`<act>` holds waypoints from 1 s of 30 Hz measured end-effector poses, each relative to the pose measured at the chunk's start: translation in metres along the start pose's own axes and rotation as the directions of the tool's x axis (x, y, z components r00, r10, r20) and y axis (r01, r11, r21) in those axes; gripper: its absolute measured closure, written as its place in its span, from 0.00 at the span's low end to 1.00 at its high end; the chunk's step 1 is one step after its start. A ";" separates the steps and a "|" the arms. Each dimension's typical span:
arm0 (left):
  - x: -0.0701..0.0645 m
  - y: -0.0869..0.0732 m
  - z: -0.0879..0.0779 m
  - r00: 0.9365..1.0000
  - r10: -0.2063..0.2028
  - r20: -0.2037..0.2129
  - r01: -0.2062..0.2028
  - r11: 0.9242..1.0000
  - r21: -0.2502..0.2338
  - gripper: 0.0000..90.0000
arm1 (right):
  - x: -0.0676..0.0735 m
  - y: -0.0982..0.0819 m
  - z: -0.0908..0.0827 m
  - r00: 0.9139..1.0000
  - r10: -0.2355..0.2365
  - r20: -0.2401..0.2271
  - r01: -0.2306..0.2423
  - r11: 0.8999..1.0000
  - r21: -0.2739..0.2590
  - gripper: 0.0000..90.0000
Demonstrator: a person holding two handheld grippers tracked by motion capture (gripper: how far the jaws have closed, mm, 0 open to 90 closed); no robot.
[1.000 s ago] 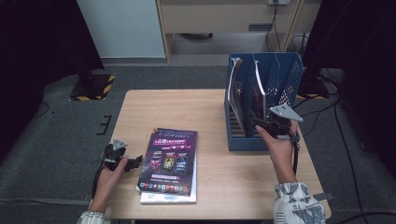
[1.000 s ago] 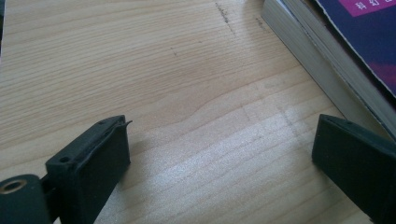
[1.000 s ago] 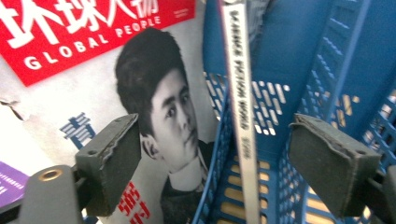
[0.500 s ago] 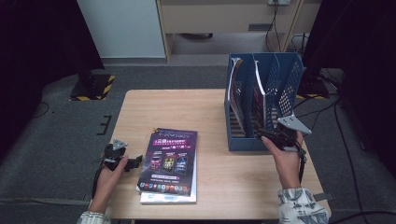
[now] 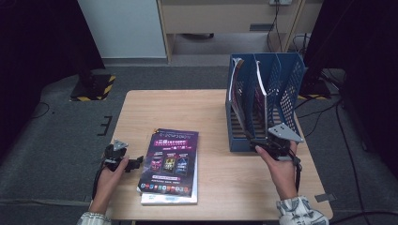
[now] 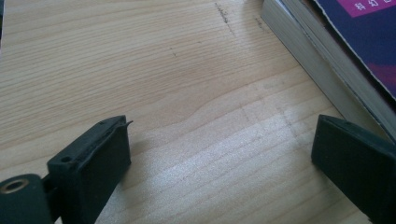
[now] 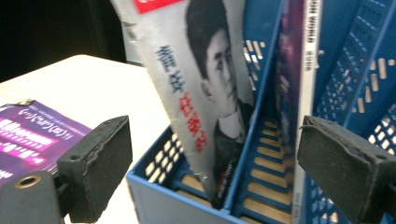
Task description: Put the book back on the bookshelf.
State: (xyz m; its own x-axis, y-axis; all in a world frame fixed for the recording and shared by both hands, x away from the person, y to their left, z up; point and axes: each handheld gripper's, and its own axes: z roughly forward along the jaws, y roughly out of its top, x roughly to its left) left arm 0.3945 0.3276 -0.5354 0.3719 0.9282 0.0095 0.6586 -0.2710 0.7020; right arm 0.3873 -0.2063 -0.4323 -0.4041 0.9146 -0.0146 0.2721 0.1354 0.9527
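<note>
1. The blue rack (image 5: 281,79) stands on the table's (image 5: 187,108) right side, two magazines (image 7: 205,93) upright inside; the right gripper (image 5: 267,146) sits just before it — jaws just widened, empty.
2. The left gripper (image 5: 123,161) rests beside the stacked magazines (image 5: 171,164); jaws wide, empty.

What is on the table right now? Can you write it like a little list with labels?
table: light wood
blue file rack: stands at the table's right side
in the rack: a magazine leaning in the left slot, another upright in the next one
purple magazine: lies flat on a thicker book, front left
left gripper: open, low over bare wood beside the stack
right gripper: open, nothing between the jaws, at the rack's near end
</note>
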 end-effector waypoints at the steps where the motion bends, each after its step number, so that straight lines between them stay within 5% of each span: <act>1: 0.000 0.000 0.000 1.000 0.004 -0.002 -0.004 1.000 0.000 0.05 | 0.002 0.000 -0.001 1.000 -0.009 -0.006 0.009 1.000 0.000 0.12; 12: 0.000 0.004 -0.007 1.000 -0.018 0.008 0.018 0.999 -0.031 0.06 | 0.037 -0.002 0.004 0.995 -0.058 -0.082 0.060 0.998 0.021 0.13; 16: -0.005 0.005 -0.011 0.999 -0.023 0.038 0.025 0.998 -0.056 0.07 | 0.050 -0.002 0.006 0.992 -0.029 -0.120 0.032 0.999 0.029 0.14; 21: -0.008 0.009 -0.018 0.997 -0.047 0.055 0.053 0.993 -0.103 0.08 | 0.068 -0.003 0.010 0.984 -0.073 -0.162 0.080 0.996 0.037 0.14; 24: -0.011 0.008 -0.019 0.995 -0.065 0.079 0.074 0.991 -0.109 0.10 | 0.077 -0.004 0.014 0.979 -0.051 -0.196 0.063 0.997 0.053 0.14; 30: -0.014 0.012 -0.025 0.997 -0.037 0.071 0.045 0.991 -0.125 0.11 | 0.096 -0.006 0.025 0.966 -0.076 -0.246 0.095 0.993 0.067 0.15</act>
State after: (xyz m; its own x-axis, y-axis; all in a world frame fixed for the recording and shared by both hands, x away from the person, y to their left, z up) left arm 0.3811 0.3176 -0.5088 0.3926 0.9173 -0.0665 0.5879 -0.1947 0.7852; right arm 0.3687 -0.1099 -0.4473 -0.6258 0.7799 -0.0118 0.2902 0.2468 0.9246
